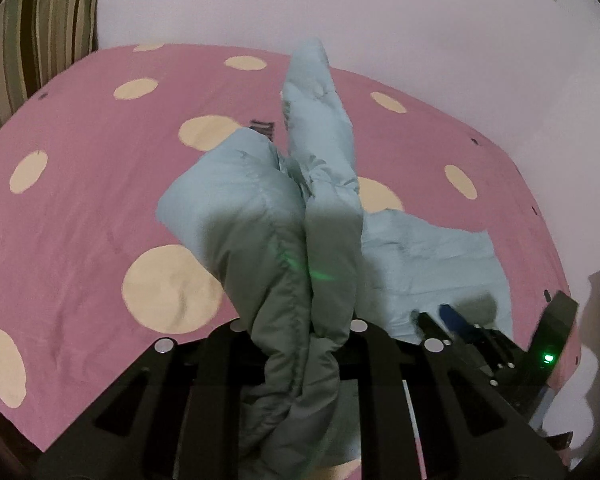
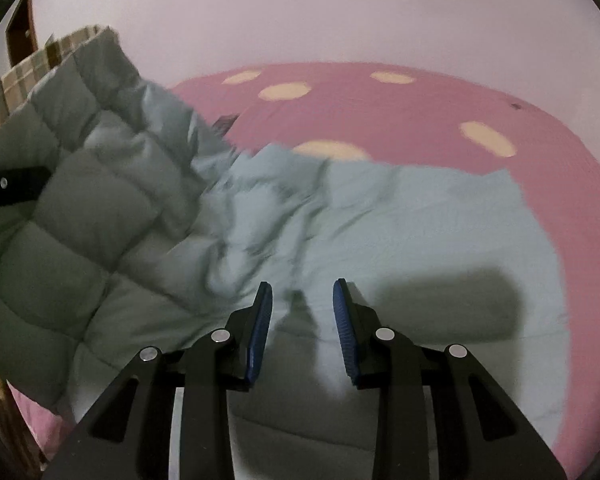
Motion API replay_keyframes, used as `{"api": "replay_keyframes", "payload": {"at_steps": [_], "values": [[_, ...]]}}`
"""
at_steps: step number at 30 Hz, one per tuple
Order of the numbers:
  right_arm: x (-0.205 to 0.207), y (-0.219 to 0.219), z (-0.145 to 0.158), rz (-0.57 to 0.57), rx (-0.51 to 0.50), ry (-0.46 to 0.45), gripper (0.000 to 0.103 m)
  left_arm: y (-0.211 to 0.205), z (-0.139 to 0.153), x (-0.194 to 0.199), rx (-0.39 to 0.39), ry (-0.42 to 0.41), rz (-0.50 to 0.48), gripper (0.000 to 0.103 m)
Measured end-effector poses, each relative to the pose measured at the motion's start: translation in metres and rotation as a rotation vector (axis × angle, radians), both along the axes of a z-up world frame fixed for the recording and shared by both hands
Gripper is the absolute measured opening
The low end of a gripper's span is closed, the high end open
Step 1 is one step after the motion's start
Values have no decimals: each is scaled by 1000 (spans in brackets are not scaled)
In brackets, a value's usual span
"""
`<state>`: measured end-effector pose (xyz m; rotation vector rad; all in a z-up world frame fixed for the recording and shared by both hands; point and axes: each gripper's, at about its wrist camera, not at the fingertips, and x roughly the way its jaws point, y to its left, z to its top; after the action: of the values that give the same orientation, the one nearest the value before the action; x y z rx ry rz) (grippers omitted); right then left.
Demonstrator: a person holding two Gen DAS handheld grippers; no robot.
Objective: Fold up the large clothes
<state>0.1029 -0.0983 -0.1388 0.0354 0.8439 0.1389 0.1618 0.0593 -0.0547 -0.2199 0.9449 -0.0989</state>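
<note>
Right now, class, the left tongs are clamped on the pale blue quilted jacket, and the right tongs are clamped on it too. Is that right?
Not quite. The right tongs are open, hovering over the jacket, as the right wrist view shows. The left tongs are indeed clamped on it.

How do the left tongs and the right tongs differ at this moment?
The left tongs are shut on the light blue padded jacket, holding a bunched part off the pink dotted bedsheet. The right tongs are open and empty above the flat part. Both are black.
</note>
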Motion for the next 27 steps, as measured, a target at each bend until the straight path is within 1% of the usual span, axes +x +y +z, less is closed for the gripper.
{"api": "replay_keyframes", "payload": {"at_steps": [4, 7, 10, 14, 20, 21, 22, 24, 27], "values": [[-12, -40, 14, -55, -3, -25, 34, -45, 9, 2, 38, -11, -45, 14], [-20, -73, 18, -99, 8, -32, 34, -87, 8, 3, 87, -15, -99, 14], [-28, -105, 17, -144, 19, -25, 34, -126, 0, 3, 135, -9, -148, 14], [-38, -145, 13, -211, 28, -12, 34, -175, -17, 6, 178, 11, -197, 14], [-49, -182, 4, -270, 30, 12, 34, -217, -50, 9, 194, 50, -236, 14], [-51, -187, 3, -277, 30, 16, 39, -227, -55, 5, 200, 52, -242, 14], [-52, -191, 2, -283, 28, 19, 45, -233, -61, 4, 205, 53, -244, 14], [-56, -198, 0, -299, 20, 17, 47, -241, -69, 3, 215, 46, -247, 14], [-57, -207, -4, -317, 9, 22, 47, -252, -74, -2, 253, 23, -249, 15]]}}
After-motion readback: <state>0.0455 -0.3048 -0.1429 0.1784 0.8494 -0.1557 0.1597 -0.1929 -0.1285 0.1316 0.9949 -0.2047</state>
